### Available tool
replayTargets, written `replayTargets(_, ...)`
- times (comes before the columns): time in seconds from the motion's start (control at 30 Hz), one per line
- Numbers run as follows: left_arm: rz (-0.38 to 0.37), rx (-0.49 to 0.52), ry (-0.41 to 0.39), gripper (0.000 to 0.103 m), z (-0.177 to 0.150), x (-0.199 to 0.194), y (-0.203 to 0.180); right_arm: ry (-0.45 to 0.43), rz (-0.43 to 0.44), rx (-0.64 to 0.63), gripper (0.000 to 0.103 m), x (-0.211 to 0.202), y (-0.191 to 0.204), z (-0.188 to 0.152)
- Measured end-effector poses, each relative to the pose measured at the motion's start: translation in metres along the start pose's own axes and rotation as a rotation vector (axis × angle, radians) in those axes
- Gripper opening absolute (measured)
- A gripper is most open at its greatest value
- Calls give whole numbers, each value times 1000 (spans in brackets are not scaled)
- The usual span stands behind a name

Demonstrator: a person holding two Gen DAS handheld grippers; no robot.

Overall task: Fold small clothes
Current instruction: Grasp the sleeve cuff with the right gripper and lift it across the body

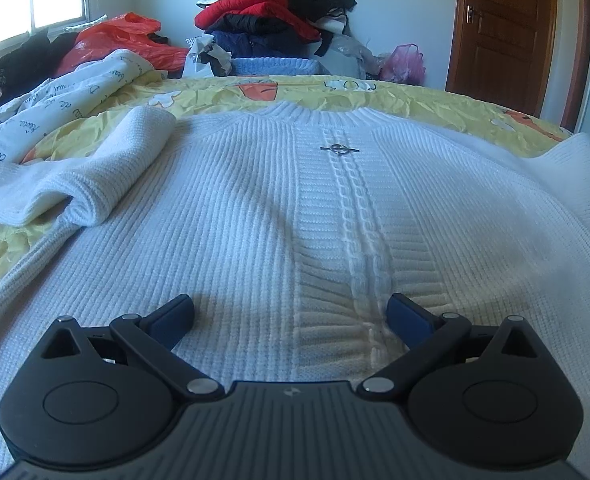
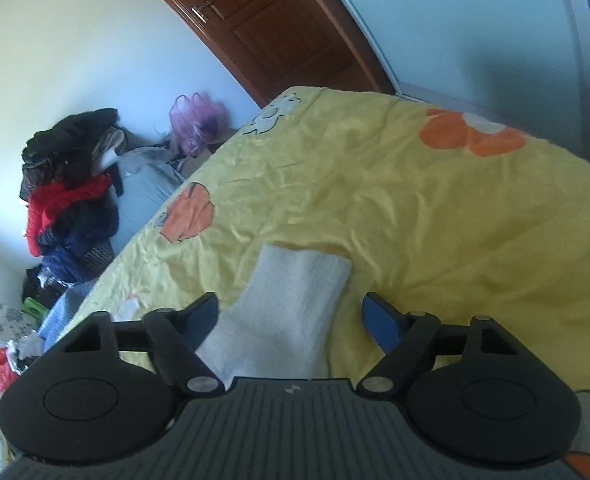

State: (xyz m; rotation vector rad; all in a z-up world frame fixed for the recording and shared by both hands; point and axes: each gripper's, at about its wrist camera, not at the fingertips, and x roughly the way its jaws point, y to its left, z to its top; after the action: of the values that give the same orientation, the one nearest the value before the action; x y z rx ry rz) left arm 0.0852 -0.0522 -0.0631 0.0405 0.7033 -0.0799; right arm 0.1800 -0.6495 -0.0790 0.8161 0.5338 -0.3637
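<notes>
A white ribbed knit sweater (image 1: 255,208) lies flat and face up on the yellow printed bedspread (image 1: 335,92), its neckline at the far end. One sleeve (image 1: 107,168) is bent beside the body on the left. My left gripper (image 1: 291,316) hovers open low over the sweater's hem, nothing between its fingers. In the right wrist view the other sleeve's cuff (image 2: 291,304) lies on the bedspread (image 2: 435,220) and runs between the fingers of my right gripper (image 2: 291,320). The jaws stand apart; the left finger is at the cuff's edge and the right one is clear of it.
A pile of dark and red clothes (image 1: 271,12) stands against the far wall beyond the bed. A red plastic bag (image 1: 123,44) and a printed white cloth (image 1: 67,100) lie at the left. A pink bag (image 1: 403,64) sits beside a brown door (image 1: 507,32).
</notes>
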Motion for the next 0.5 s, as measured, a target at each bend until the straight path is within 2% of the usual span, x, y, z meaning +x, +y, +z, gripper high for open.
replayTargets(0.07,-1,-1,0,103,0,0,0,6,5,-26,73,7,6,-3)
replayTargets(0.17,-1,-1,0,103,0,0,0,1,-21,-100,54,15,20,-7)
replayTargets(0.2,-1,-1,1,103,0,0,0,-14,-45,-127,30,18,23,-10)
replayTargets(0.23,-2,-3,0,103,0,0,0,-22,-65,-132,16,18,23,-13)
replayTargets(0.37,-9,-8,-4,103,1,1,0,-59,-54,-63,16,6,13,-13)
replayTargets(0.5,-21,-23,-10,103,1,0,3,-118,-9,-80,16,-30,27,-15)
